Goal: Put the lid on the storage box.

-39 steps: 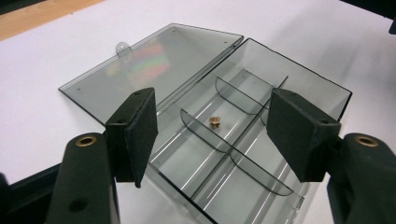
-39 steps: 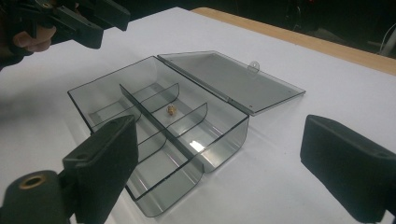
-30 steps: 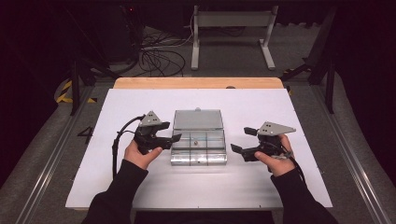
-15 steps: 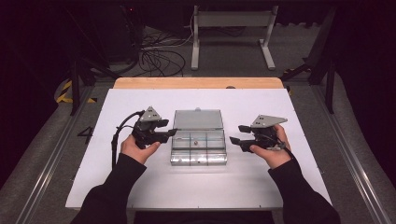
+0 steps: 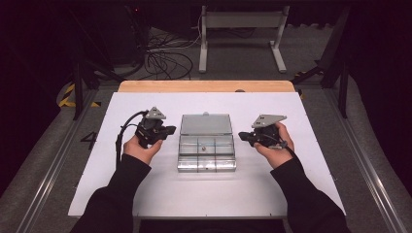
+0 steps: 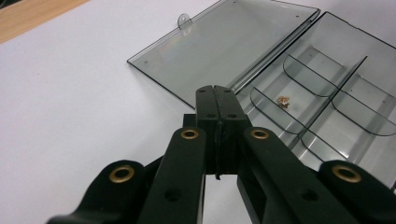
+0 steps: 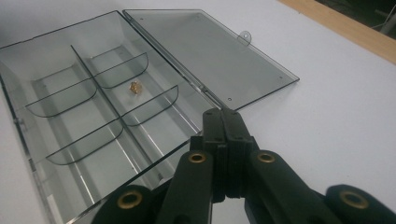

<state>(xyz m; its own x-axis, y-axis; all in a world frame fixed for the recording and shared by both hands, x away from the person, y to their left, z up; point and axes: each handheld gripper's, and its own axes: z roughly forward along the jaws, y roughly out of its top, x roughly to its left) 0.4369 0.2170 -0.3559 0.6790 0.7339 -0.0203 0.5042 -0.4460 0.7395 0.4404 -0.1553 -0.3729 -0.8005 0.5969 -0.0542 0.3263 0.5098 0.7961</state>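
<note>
this looks like a lab or recording studio: black curtains close off the upper frame, and a white sheet [image 5: 145, 194] covers the table (wooden edge [image 5: 206, 86] at its far side). loose cables [image 5: 163, 56] sprawl on grey carpet at upper centre, beside a metal stand [image 5: 240, 29].

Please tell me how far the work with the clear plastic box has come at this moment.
Done, it seems: the clear compartment box is open, its lid flat on the table behind it, and one small gold piece lies in a middle compartment. In hand: nothing; the left gripper and right gripper are shut and empty, one at each side of the box. Left, probably: closing the lid.
</note>
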